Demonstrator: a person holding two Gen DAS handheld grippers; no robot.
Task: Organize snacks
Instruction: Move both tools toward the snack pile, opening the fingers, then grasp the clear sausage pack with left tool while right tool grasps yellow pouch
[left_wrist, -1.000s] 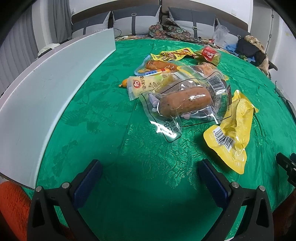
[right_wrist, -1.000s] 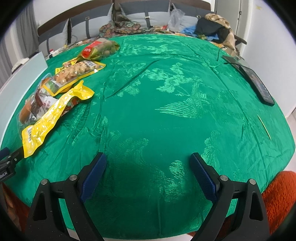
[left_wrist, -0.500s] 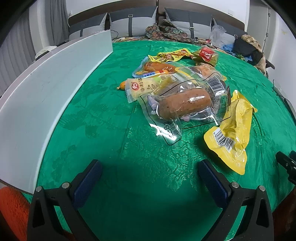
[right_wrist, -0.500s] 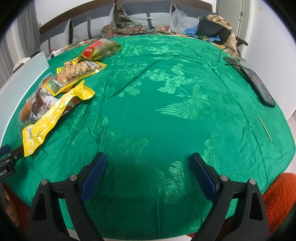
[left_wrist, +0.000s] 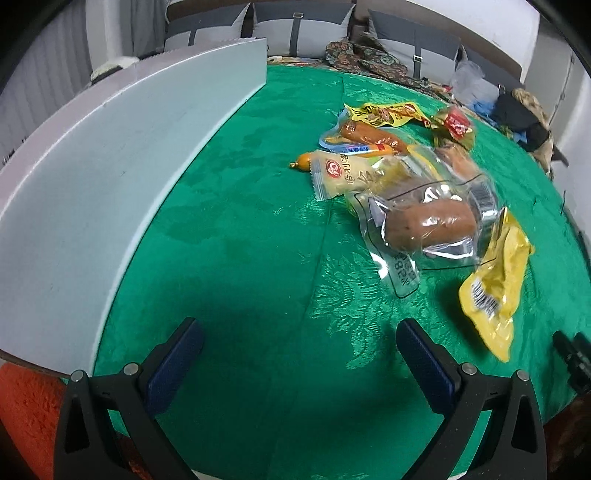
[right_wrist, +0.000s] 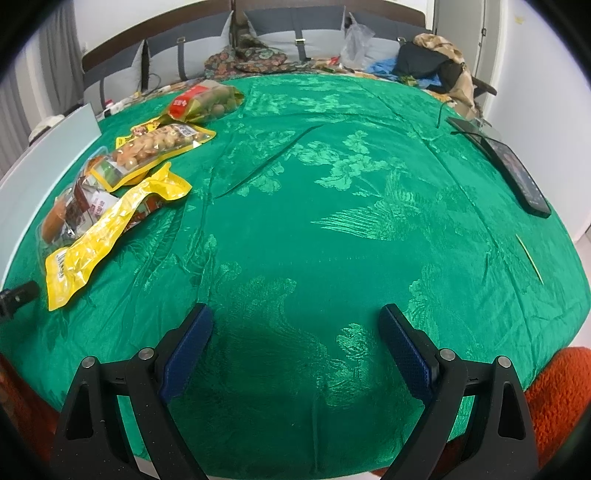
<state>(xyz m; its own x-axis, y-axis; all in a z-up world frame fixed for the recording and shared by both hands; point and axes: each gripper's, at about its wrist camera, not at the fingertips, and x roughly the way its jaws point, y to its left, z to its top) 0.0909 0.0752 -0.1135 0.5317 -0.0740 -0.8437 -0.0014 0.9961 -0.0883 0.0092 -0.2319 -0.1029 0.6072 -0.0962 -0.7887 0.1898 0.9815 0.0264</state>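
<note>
A heap of snack packets lies on the green tablecloth (left_wrist: 240, 258). Nearest in the left wrist view are a clear pack with a brown sausage (left_wrist: 430, 223) and a long yellow packet (left_wrist: 495, 284); behind them sit a pale yellow wrapper (left_wrist: 347, 173), an orange sausage pack (left_wrist: 365, 134) and a red-labelled bag (left_wrist: 456, 125). My left gripper (left_wrist: 301, 360) is open and empty, short of the heap. My right gripper (right_wrist: 297, 345) is open over bare cloth; the yellow packet (right_wrist: 107, 236), a nut bag (right_wrist: 155, 146) and the red-labelled bag (right_wrist: 203, 101) lie to its left.
A long white box wall (left_wrist: 110, 177) runs along the table's left side. A dark phone (right_wrist: 513, 171) with a cable lies at the right edge of the cloth. Cushions and clothes are piled behind the table. Orange seat fabric (right_wrist: 557, 387) shows below the table edge.
The left wrist view has swung left: the snack heap now sits further right and the white box takes up more of the frame. The right gripper has barely moved.
</note>
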